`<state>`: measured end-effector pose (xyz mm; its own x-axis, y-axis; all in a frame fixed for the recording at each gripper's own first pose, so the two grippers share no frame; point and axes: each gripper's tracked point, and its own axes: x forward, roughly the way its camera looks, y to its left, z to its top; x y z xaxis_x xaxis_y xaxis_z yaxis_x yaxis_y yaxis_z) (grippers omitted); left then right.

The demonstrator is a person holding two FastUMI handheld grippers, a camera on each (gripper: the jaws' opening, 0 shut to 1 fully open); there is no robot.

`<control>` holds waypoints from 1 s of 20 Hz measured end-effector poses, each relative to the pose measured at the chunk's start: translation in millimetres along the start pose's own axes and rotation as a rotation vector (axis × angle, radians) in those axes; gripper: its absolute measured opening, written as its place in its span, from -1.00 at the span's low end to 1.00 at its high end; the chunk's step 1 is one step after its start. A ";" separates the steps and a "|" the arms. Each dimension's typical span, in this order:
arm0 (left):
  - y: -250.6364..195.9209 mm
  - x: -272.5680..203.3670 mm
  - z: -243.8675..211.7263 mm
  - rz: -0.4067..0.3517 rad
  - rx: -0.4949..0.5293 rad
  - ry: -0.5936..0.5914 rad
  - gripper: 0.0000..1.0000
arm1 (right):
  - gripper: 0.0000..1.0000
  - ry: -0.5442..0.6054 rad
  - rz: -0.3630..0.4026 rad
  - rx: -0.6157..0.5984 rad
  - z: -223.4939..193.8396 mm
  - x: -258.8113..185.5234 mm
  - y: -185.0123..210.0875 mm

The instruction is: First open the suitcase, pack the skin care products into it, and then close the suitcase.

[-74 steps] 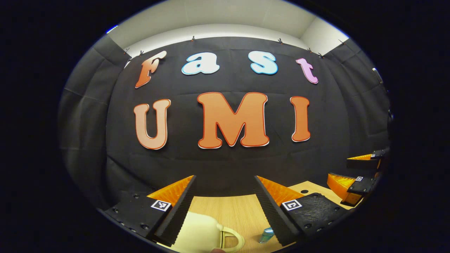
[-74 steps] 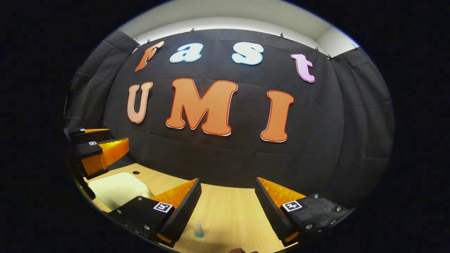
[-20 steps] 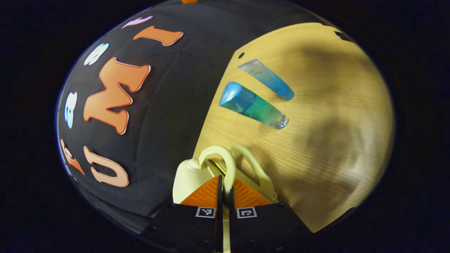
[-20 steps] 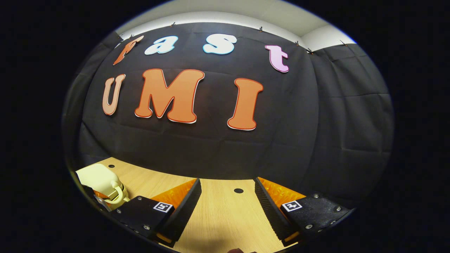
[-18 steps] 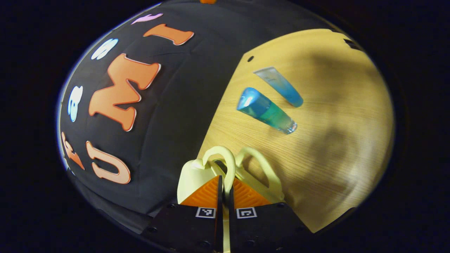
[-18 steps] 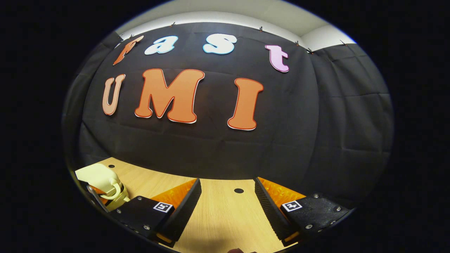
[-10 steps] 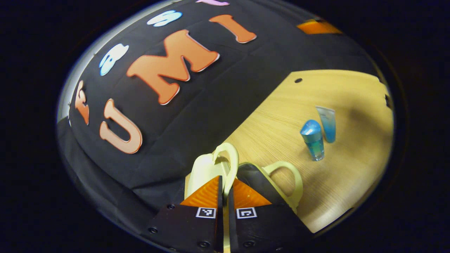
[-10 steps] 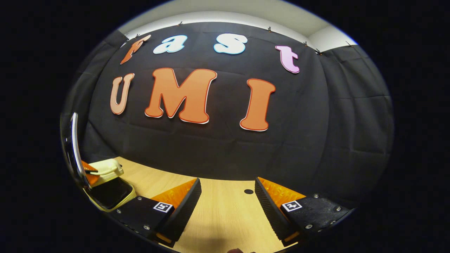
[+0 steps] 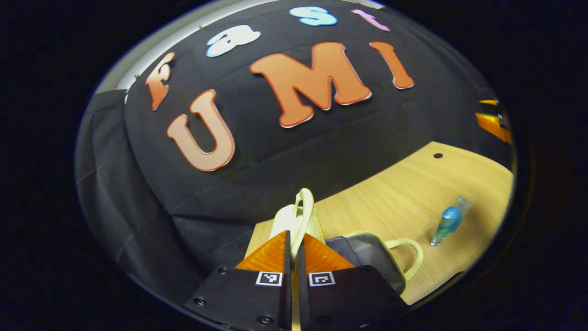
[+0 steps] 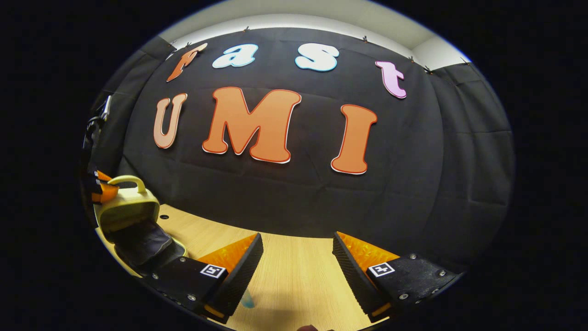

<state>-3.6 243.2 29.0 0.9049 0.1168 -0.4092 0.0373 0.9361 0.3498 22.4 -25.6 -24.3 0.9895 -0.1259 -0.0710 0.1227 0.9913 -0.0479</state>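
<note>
Left gripper [image 9: 291,239]: pinched on the lid handle [image 9: 304,209], so the lid is held raised.
Suitcase [image 9: 367,250]: open at 5 o'clock, on the table [image 9: 395,193].
Skin care bottles [image 9: 444,225]: at 3 o'clock, unpacked.
Right gripper [image 10: 297,248]: spread, empty, held ready.

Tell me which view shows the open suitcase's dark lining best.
The right gripper view: the suitcase is seen from the side, lid raised, with the lining spread between lid and base. In the left gripper view the left gripper is shut on the lid's handle and hides most of the lining.
</note>
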 end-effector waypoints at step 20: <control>217.8 66.0 -148.4 0.222 -0.310 0.226 -0.86 | 0.94 0.088 0.021 0.006 -6.9 -9.9 104.0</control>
<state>1.4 504.0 -46.9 0.7602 0.3635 -0.5384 -0.3076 0.9314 0.1945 24.8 78.5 -35.4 0.9814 -0.1075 -0.1589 0.1026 0.9940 -0.0393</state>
